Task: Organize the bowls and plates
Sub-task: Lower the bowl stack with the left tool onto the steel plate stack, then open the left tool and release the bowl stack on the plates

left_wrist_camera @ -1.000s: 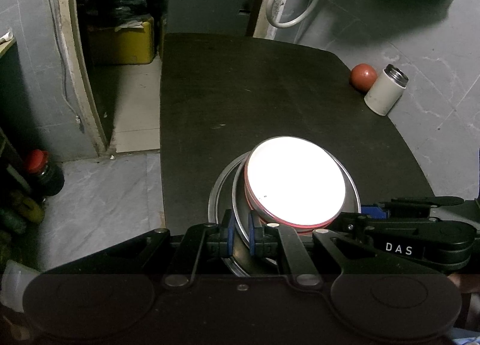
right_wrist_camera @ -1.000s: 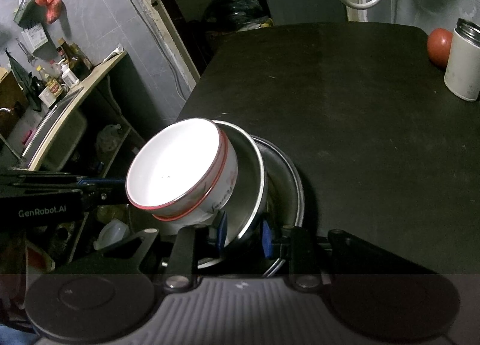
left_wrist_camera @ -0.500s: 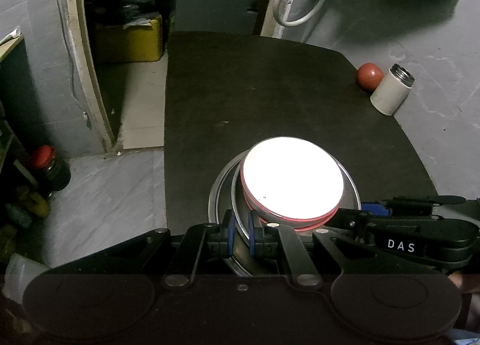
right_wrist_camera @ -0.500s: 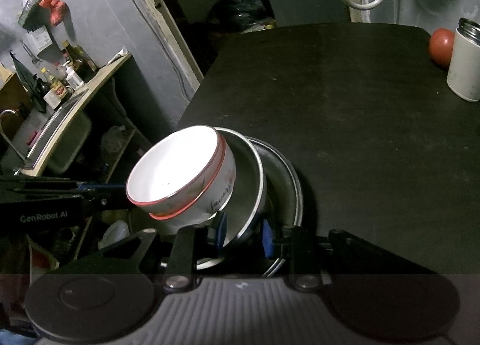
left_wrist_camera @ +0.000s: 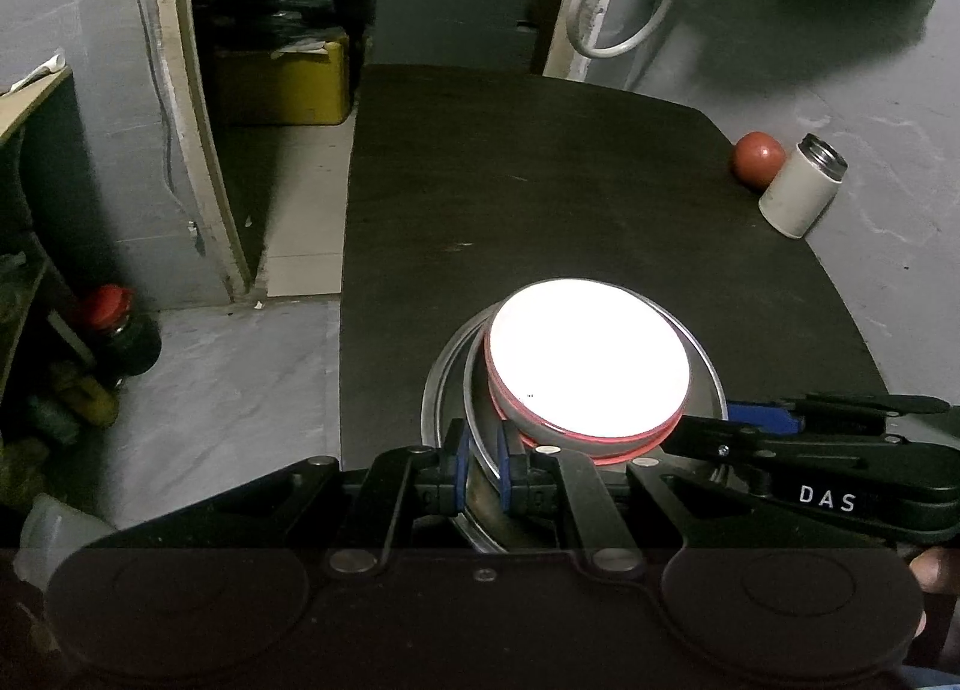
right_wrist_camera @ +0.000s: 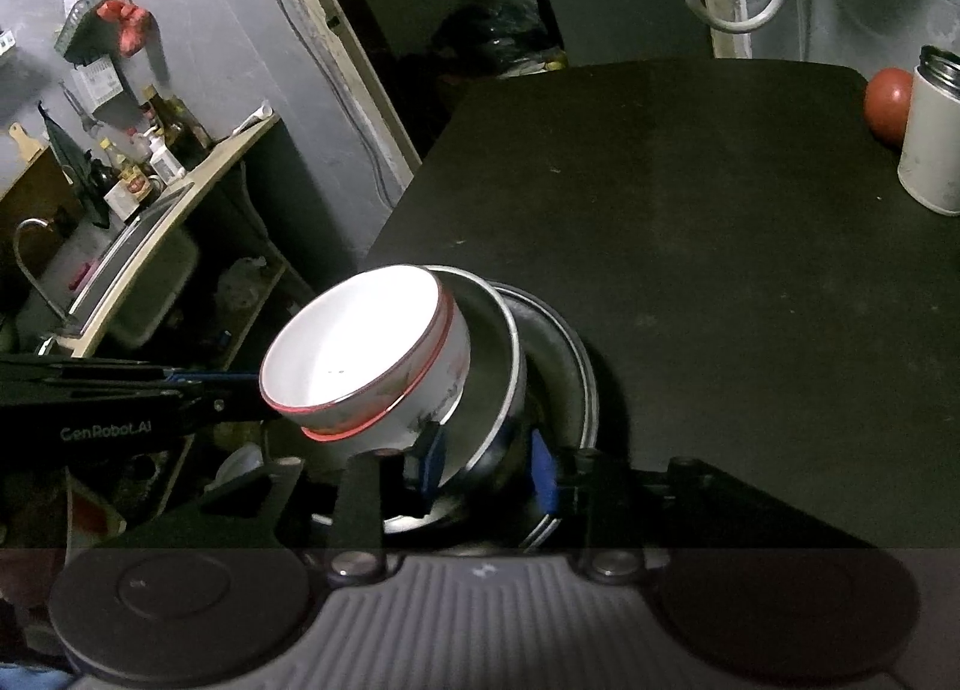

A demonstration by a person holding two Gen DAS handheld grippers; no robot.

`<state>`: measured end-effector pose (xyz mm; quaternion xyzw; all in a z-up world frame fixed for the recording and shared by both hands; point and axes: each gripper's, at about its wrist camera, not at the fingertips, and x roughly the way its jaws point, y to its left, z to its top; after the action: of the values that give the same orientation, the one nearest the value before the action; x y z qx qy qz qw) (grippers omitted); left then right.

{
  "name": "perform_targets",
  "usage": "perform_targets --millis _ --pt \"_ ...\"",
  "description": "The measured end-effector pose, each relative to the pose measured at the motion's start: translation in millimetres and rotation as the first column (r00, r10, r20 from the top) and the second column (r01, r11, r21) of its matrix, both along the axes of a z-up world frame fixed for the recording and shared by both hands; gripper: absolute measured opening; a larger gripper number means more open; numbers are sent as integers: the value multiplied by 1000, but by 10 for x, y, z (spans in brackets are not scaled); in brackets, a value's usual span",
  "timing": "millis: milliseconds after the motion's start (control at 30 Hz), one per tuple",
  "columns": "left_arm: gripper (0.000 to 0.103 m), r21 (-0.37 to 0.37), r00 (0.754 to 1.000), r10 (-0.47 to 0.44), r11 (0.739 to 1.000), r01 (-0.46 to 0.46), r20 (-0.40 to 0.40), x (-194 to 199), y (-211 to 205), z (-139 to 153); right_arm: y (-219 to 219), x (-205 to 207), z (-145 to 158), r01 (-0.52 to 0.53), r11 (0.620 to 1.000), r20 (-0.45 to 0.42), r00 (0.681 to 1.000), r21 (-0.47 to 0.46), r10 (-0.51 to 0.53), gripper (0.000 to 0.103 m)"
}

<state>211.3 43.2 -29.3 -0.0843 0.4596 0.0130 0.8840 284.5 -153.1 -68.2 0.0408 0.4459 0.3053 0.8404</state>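
White bowl (right_wrist_camera: 366, 354) with red rim sits tilted in nested steel plates (right_wrist_camera: 498, 366) at near edge of black table (right_wrist_camera: 690, 210). Left gripper (left_wrist_camera: 480, 471) clamped on plate rim; right gripper (right_wrist_camera: 483, 465) likewise. Step: carrying stack. Next: lower level onto table, release.

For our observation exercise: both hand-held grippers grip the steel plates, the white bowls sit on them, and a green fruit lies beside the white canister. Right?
Not quite. The fruit beside the canister is red, not green, as the left wrist view shows. The rest stands: both hand-held grippers grip the plates carrying the bowls.
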Motion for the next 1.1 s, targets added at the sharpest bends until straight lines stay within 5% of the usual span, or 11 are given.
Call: perform_targets --millis 533,1100 --pt "24 10 998 62 998 -61 0 -52 -73 -6 -98 4 18 -30 999 15 999 29 29 45" --pt "55 34 992 119 992 -120 33 -182 -133 -37 -172 -77 54 -38 998 45 998 52 35 62"
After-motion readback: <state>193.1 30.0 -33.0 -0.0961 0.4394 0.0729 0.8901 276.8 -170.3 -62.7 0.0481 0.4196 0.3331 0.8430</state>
